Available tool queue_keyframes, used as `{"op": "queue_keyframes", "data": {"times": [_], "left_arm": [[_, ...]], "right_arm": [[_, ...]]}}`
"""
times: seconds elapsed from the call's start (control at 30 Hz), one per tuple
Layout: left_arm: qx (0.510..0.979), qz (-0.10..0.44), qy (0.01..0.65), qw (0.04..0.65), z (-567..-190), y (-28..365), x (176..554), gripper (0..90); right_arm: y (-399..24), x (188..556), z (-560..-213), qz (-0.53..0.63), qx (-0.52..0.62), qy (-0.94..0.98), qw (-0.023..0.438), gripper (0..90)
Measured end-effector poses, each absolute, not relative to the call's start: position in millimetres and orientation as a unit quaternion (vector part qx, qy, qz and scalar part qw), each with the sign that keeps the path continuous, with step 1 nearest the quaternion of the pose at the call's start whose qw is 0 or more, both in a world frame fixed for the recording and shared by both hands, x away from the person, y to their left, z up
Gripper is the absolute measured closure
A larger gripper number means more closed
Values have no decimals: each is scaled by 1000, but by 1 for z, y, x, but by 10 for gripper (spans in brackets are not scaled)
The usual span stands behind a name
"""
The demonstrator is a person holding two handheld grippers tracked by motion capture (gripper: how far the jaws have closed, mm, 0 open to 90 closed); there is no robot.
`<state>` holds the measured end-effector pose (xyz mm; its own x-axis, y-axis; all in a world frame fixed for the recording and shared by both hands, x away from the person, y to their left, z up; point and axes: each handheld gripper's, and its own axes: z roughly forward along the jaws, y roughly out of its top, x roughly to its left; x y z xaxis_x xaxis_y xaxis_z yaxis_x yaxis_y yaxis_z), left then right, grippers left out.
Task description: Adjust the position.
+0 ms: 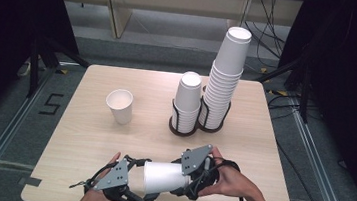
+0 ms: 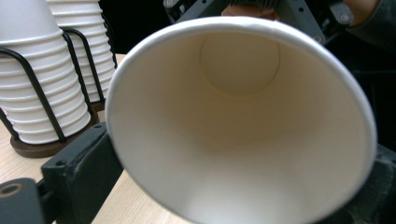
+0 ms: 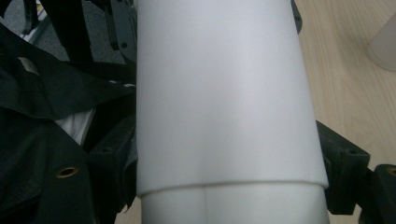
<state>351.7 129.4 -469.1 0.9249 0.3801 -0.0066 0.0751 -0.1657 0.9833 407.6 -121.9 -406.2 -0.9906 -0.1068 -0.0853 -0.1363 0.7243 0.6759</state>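
Note:
A white paper cup (image 1: 165, 178) lies on its side just above the table's front edge, its mouth toward my left gripper (image 1: 147, 181). In the left gripper view I look straight into the cup (image 2: 238, 121). The rim sits between the two black jaws of my left gripper (image 2: 233, 186), which stand wide beside it, and the rim stays round. My right gripper (image 1: 182, 179) is shut on the cup's base end. In the right gripper view the cup's wall (image 3: 224, 102) runs up between the jaws of my right gripper (image 3: 229, 168), one on each side of it.
One white cup (image 1: 119, 105) stands upright at the table's left middle. Two black wire holders on wooden bases (image 1: 183, 127) carry a short cup stack (image 1: 187, 99) and a tall stack (image 1: 227, 75) at the back right. The pale wood table (image 1: 86, 141) ends just below my hands.

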Motion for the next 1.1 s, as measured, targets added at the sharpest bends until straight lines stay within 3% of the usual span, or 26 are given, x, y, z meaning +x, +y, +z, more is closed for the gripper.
{"op": "queue_keyframes", "data": {"times": [0.33,0.67,0.83,1.1], "left_arm": [[746,114,139,641,-469,131,351,60],[765,120,140,617,-463,131,349,79],[770,120,142,610,-463,129,348,85],[774,124,141,605,-460,129,347,89]], "right_arm": [[-116,406,-414,371,-63,926,-6,240],[-117,407,-417,377,-53,924,-19,234],[-116,406,-418,366,-36,930,-14,166],[-118,402,-409,342,-38,938,27,155]]}}
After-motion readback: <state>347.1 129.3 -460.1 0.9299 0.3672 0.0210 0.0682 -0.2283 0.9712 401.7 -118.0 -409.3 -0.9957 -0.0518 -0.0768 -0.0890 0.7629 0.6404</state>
